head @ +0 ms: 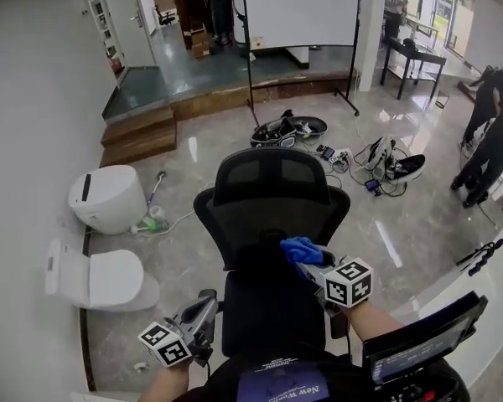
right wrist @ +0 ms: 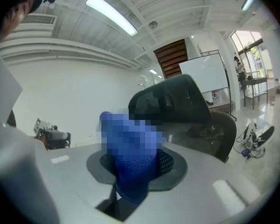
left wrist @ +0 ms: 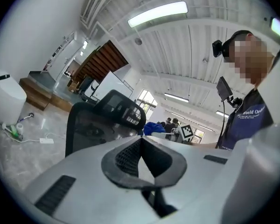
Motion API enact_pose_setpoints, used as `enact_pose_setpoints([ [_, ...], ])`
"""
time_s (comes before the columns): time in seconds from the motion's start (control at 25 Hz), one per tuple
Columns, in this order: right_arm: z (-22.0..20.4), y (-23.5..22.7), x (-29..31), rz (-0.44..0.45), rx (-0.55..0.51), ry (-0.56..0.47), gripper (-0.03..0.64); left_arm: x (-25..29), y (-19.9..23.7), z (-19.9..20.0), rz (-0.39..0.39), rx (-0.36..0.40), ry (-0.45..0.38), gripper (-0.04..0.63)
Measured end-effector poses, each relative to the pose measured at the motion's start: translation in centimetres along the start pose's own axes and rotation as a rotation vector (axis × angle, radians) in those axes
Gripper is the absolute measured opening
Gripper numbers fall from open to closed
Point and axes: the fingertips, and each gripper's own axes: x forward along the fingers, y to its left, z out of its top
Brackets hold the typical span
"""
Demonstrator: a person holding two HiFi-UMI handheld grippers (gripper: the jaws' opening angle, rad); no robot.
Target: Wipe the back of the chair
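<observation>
A black mesh office chair (head: 272, 199) stands right in front of me, its seat nearest and its back and headrest beyond. My right gripper (head: 312, 262) is shut on a blue cloth (head: 300, 249), which rests against the lower right of the chair back. In the right gripper view the cloth (right wrist: 130, 167) fills the jaws, with the chair (right wrist: 177, 101) just behind it. My left gripper (head: 208, 301) hangs low by the seat's left side, shut and empty. In the left gripper view the chair back (left wrist: 98, 120) and the blue cloth (left wrist: 154, 127) show beyond the closed gripper (left wrist: 141, 146).
Two white toilets (head: 109, 198) (head: 101, 279) sit on the floor at left. Cables and gear (head: 377, 162) lie behind the chair near a whiteboard stand (head: 300, 7). Wooden steps (head: 138, 132) rise at back left. People (head: 490, 132) stand far right; a screen (head: 423, 342) is near my right.
</observation>
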Motion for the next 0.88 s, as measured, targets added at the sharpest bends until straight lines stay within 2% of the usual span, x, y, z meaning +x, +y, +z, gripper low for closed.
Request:
enact_pose_setpoints([
  [0.12, 3.5, 3.2, -4.0, 0.052, -0.031, -0.06, 0.115, -1.0, -2.0, 2.8, -0.004, 0.039, -0.04, 0.003],
  [0.2, 4.3, 4.7, -6.7, 0.071, -0.056, -0.082, 0.115, -1.5, -3.2, 4.0, -0.012, 0.056, -0.067, 0.003],
  [0.36, 2.9, 5.8, -11.0, 0.065, -0.05, -0.11, 0.11, -2.2, -5.5, 4.6, -0.038, 0.09, -0.094, 0.003],
  [0.6, -0.2, 4.4, -12.1, 0.035, -0.014, -0.089, 0.106, -1.6, -6.8, 3.7, -0.041, 0.099, -0.08, 0.003],
  [0.88, 0.2, 4.6, -12.4, 0.036, -0.069, -0.086, 0.104, -1.0, -7.7, 3.2, -0.053, 0.103, -0.069, 0.003],
])
